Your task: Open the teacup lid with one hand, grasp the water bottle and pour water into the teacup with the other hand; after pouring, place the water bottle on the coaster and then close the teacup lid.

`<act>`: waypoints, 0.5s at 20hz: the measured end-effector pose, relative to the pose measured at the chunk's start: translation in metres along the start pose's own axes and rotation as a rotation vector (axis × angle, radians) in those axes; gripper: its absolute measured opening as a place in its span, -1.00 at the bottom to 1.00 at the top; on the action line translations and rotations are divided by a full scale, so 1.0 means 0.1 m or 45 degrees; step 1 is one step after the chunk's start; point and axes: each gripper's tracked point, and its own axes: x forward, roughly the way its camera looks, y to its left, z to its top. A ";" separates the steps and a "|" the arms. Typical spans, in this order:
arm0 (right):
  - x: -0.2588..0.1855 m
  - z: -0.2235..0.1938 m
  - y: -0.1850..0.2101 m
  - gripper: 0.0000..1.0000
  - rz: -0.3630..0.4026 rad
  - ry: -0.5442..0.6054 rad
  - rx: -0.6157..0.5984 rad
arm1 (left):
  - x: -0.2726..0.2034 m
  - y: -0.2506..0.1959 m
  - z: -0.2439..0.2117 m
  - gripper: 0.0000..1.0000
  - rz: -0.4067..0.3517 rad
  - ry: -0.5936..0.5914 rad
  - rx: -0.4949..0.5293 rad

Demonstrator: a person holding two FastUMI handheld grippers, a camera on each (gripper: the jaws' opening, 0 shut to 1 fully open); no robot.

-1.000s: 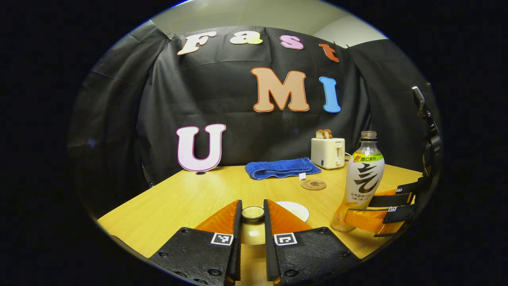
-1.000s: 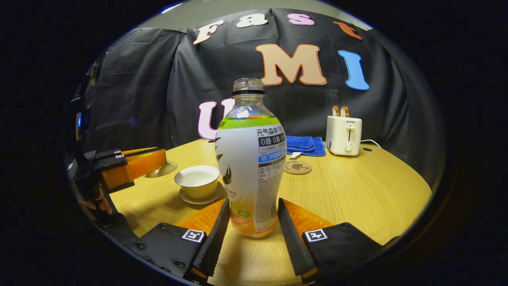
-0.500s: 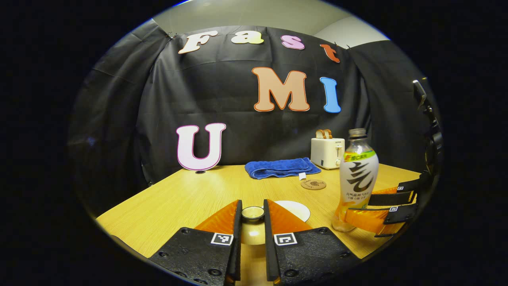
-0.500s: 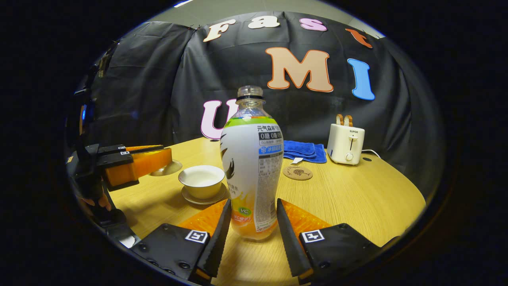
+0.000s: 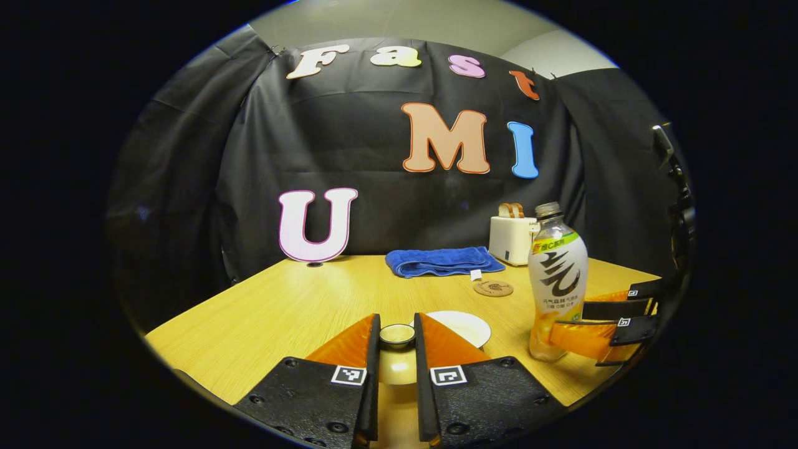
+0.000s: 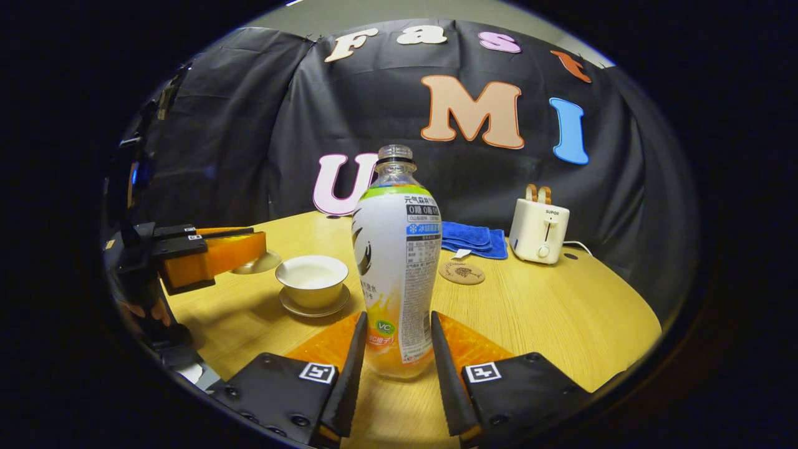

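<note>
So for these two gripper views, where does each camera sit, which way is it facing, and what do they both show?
Left gripper view: rides on the left gripper, low over the table, facing the back cloth; its own fingers clamp the teacup lid, with the right gripper farther off.
Right gripper view: rides on the right gripper, facing the same cloth; its fingers flank the upright water bottle; the left gripper and a hand appear.
Shared: bottle, teacup, coaster, blue towel, toaster.
</note>
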 end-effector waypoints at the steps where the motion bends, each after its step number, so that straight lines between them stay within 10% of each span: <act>1: 0.00 0.00 0.00 0.21 -0.001 0.004 0.011 | 0.00 0.00 -0.01 -0.55 -0.001 0.000 -0.001; 10: -0.02 -0.05 -0.03 0.46 -0.022 0.023 0.028 | 0.02 0.02 -0.05 -0.55 -0.001 0.011 -0.005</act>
